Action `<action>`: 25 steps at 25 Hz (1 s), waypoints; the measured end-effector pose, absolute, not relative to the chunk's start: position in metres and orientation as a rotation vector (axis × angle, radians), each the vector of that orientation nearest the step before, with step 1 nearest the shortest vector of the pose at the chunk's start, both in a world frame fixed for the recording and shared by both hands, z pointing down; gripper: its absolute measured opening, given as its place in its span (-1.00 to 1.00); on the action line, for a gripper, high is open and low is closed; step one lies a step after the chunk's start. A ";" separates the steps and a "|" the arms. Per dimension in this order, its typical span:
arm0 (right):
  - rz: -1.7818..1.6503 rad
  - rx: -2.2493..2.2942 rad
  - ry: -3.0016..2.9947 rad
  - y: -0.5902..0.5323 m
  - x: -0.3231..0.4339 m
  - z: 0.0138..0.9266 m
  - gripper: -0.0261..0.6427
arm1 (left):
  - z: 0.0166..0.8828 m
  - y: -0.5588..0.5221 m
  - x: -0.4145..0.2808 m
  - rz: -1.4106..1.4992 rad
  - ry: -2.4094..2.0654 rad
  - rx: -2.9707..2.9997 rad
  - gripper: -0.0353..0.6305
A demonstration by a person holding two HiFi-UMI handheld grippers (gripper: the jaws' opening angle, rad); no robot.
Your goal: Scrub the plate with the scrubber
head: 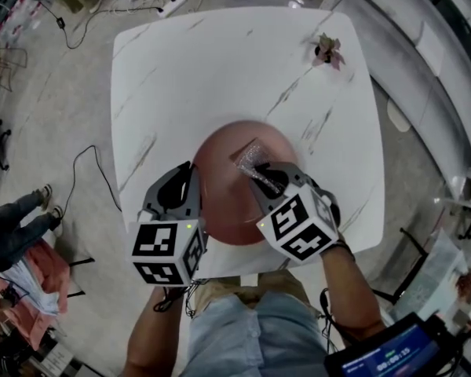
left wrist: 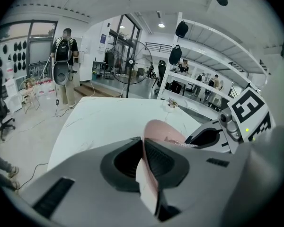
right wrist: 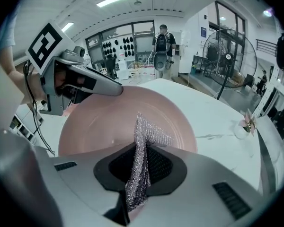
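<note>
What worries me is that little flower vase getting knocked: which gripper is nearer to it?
Right. The right gripper holds the scrubber over the plate, on the flower vase side; the left gripper clamps the plate's left rim, farther off. Both are well apart from it.

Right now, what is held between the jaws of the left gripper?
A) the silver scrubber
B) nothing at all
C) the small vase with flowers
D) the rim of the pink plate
D: the left gripper view shows the left gripper clamped on the rim of the pink plate, while the scrubber is in the right gripper.
</note>
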State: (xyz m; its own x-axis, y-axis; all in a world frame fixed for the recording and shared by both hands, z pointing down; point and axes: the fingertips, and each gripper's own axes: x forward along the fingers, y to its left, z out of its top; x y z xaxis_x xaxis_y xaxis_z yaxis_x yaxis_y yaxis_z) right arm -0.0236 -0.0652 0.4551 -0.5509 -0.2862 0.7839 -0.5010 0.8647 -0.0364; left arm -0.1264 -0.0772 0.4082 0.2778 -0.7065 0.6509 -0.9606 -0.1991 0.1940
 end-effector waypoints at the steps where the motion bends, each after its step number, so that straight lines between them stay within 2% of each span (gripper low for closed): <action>1: 0.316 0.558 -2.195 -0.066 -0.025 0.455 -0.75 | 0.409 -0.078 -0.126 0.576 -1.492 1.980 -0.82; 25: 0.106 0.088 -2.404 -0.009 -0.071 0.439 -0.74 | 0.415 -0.088 -0.134 0.591 -1.474 1.953 -0.83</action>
